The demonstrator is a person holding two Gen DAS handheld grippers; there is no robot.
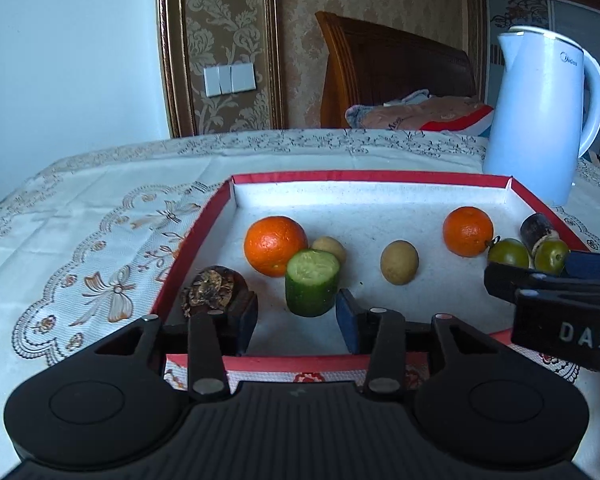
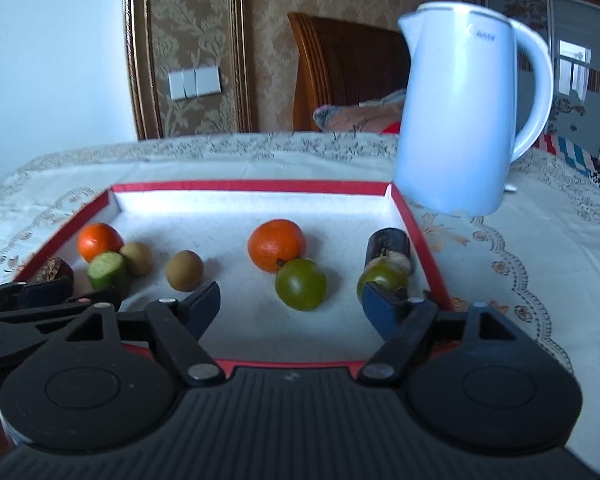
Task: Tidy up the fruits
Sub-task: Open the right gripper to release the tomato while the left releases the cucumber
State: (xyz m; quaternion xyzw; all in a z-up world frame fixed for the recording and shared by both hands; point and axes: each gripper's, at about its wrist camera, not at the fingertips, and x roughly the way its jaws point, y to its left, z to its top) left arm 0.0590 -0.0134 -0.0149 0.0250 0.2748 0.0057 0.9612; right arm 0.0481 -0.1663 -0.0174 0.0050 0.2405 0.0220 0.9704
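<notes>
A red-rimmed white tray [image 1: 372, 178] holds two oranges [image 1: 275, 245], two small brown fruits [image 1: 399, 262], a cucumber piece [image 1: 312, 282], a dark round fruit [image 1: 212, 288], two green tomatoes [image 1: 508, 254] and a dark cane piece [image 1: 538, 230]. My left gripper [image 1: 296, 322] is open over the tray's near left. The cucumber piece stands just ahead of its fingertips, with a gap to the left pad. My right gripper [image 2: 292, 308] is open wide. One green tomato [image 2: 301, 284] lies between its fingers, untouched. The other tomato [image 2: 382, 278] sits behind the right finger [image 2: 380, 308].
A white electric kettle [image 2: 460, 120] stands on the patterned tablecloth [image 2: 520, 240] just beyond the tray's far right corner. My two grippers sit side by side over the tray's near edge [image 2: 284, 362]. A wooden headboard and pillows lie behind the table.
</notes>
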